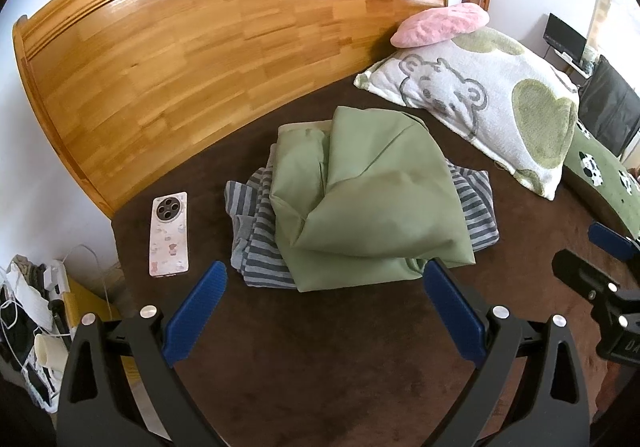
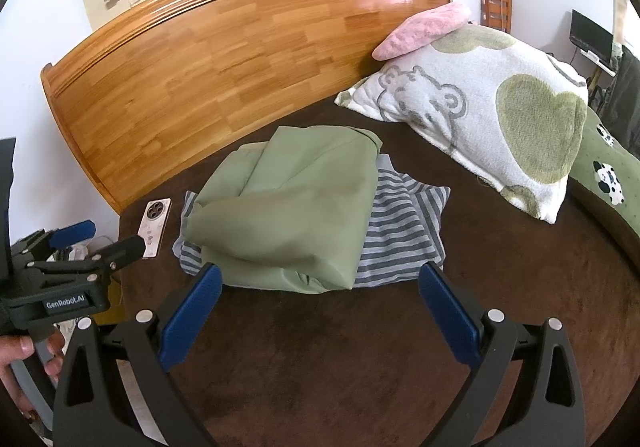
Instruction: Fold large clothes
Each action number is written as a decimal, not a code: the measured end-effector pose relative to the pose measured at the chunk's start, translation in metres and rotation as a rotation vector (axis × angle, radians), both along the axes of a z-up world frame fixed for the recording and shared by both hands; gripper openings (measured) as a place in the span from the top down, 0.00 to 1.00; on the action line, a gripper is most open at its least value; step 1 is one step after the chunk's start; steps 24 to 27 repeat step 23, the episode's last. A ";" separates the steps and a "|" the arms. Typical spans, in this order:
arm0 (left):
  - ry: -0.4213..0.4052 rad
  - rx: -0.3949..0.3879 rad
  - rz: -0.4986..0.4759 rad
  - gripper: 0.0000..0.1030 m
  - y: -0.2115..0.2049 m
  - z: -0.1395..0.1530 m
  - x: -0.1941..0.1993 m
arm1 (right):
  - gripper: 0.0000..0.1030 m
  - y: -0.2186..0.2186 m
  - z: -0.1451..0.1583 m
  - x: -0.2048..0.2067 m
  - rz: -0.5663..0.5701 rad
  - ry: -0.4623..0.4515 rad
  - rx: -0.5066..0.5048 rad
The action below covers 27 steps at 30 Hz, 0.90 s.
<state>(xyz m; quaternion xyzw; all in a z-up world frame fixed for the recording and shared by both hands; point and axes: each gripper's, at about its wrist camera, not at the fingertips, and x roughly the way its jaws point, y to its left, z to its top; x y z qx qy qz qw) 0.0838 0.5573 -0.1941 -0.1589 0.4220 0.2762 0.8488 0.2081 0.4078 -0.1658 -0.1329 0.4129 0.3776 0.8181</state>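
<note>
A folded green garment [image 1: 372, 203] lies on top of a folded grey striped garment [image 1: 256, 243] on the brown bed [image 1: 320, 347]. Both show in the right wrist view too, the green one [image 2: 288, 215] over the striped one [image 2: 404, 231]. My left gripper [image 1: 324, 279] is open and empty, just short of the pile's near edge. My right gripper [image 2: 320, 283] is open and empty, also at the pile's near edge. The right gripper appears at the right edge of the left wrist view [image 1: 608, 271], and the left gripper at the left of the right wrist view [image 2: 80, 243].
A phone [image 1: 169, 235] lies face down on the bed left of the pile. A wooden headboard [image 1: 224, 47] stands behind. A bear-print pillow [image 1: 492, 103] with a pink cushion [image 1: 440, 25] lies at the right. Cables and clutter [image 1: 32, 311] sit on the floor at the left.
</note>
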 end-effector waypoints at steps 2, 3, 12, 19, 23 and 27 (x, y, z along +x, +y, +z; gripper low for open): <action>0.002 0.002 -0.003 0.06 -0.001 0.001 0.000 | 0.06 0.000 0.002 -0.004 -0.001 -0.003 0.000; 0.005 0.012 -0.006 0.06 -0.003 0.002 -0.001 | 0.06 0.000 0.002 -0.005 -0.003 -0.004 -0.001; 0.004 0.026 -0.013 0.06 -0.008 0.015 -0.005 | 0.06 -0.001 0.014 -0.009 -0.006 -0.014 0.007; -0.004 0.034 -0.010 0.06 -0.008 0.025 -0.007 | 0.06 -0.003 0.026 -0.011 -0.003 -0.033 0.017; -0.009 0.029 -0.020 0.06 -0.009 0.024 -0.009 | 0.06 -0.003 0.026 -0.011 -0.003 -0.035 0.017; -0.009 0.029 -0.020 0.06 -0.009 0.024 -0.009 | 0.06 -0.003 0.026 -0.011 -0.003 -0.035 0.017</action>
